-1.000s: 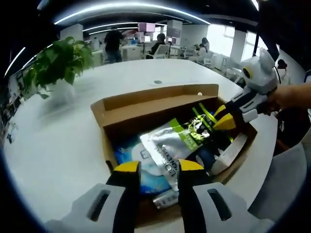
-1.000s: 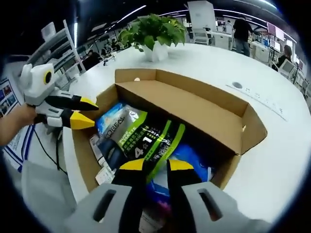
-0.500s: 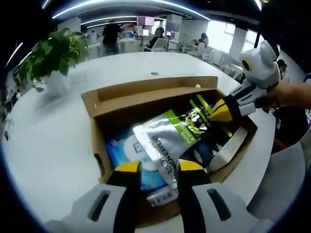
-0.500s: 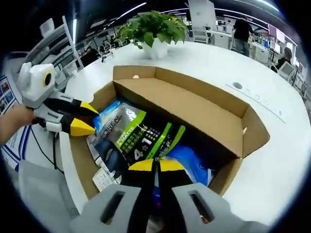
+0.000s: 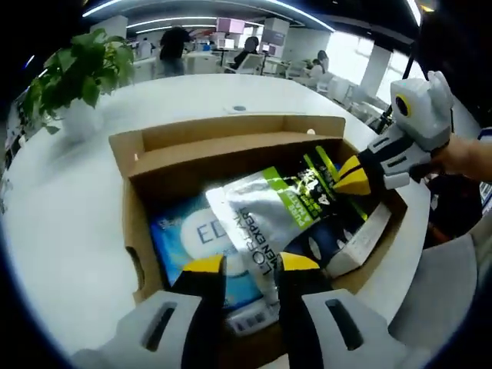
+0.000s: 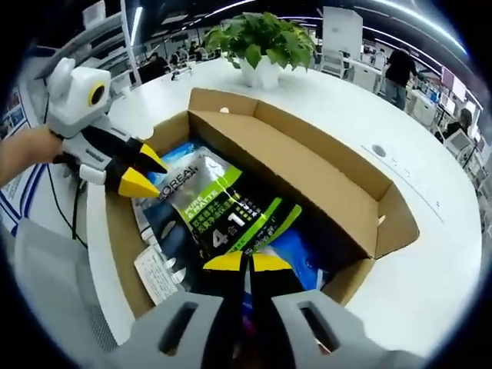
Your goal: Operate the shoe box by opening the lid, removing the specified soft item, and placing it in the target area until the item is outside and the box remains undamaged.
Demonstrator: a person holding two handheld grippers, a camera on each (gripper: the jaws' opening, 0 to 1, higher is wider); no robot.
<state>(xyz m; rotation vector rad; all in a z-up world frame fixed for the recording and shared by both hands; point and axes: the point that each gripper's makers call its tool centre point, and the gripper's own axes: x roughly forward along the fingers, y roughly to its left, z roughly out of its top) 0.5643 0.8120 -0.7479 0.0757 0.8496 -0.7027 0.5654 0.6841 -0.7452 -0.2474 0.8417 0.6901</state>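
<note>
Silver-green-black soft pouch (image 6: 223, 215) – right gripper (image 6: 246, 263) jaws pinching it; left gripper (image 5: 242, 265) jaws spread

Probably an open-plan office: desks (image 5: 207, 61), ceiling strip lights (image 5: 200, 6), potted plant (image 6: 261, 42).

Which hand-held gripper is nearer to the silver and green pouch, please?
Right. The right hand-held gripper is shut on the silver and green pouch at its near edge, while the left hand-held gripper hangs open beside the pouch's other end.
</note>
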